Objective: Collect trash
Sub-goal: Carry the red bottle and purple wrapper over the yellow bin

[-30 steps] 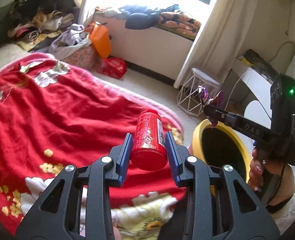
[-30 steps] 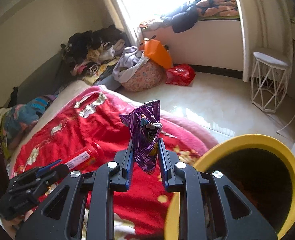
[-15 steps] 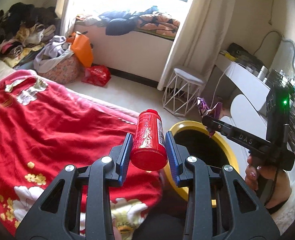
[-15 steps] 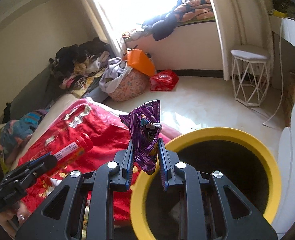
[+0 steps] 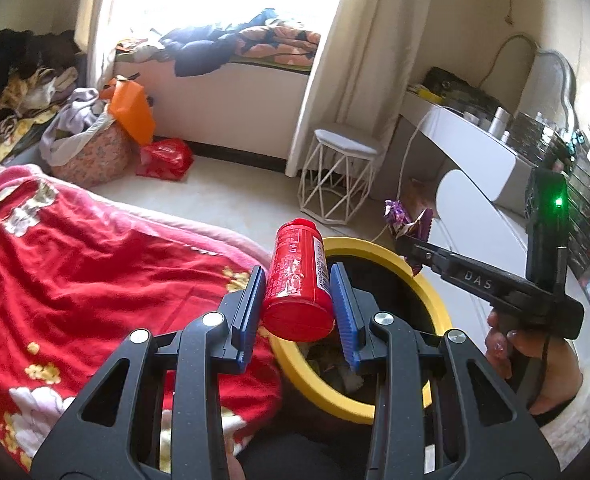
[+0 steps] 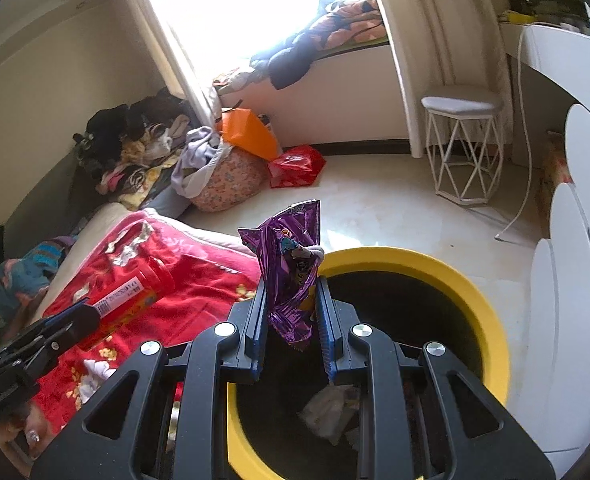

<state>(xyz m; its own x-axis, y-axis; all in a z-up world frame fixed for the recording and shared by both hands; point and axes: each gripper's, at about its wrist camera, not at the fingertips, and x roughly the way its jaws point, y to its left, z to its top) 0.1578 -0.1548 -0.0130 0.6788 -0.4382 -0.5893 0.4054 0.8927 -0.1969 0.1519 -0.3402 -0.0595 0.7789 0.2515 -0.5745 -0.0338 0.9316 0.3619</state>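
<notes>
Over bin [image 6: 491,312], wrapper [image 6: 291,276] is pinched by right fingers [image 6: 322,312]; bottle [image 5: 299,284] is clamped by left fingers [image 5: 345,312] near rim; bottle could be dropped outside.

red blanket [image 5: 75,264], white wire stool [image 6: 461,152], orange bag [image 6: 249,132]

Red bottle [image 5: 298,280] and crumpled purple wrapper [image 6: 293,276], seemingly over yellow-rimmed bin [image 6: 491,320].

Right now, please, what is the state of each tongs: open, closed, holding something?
Left tongs: closed on the red bottle.
Right tongs: closed on the purple snack wrapper, above the yellow-rimmed trash bin.
</notes>
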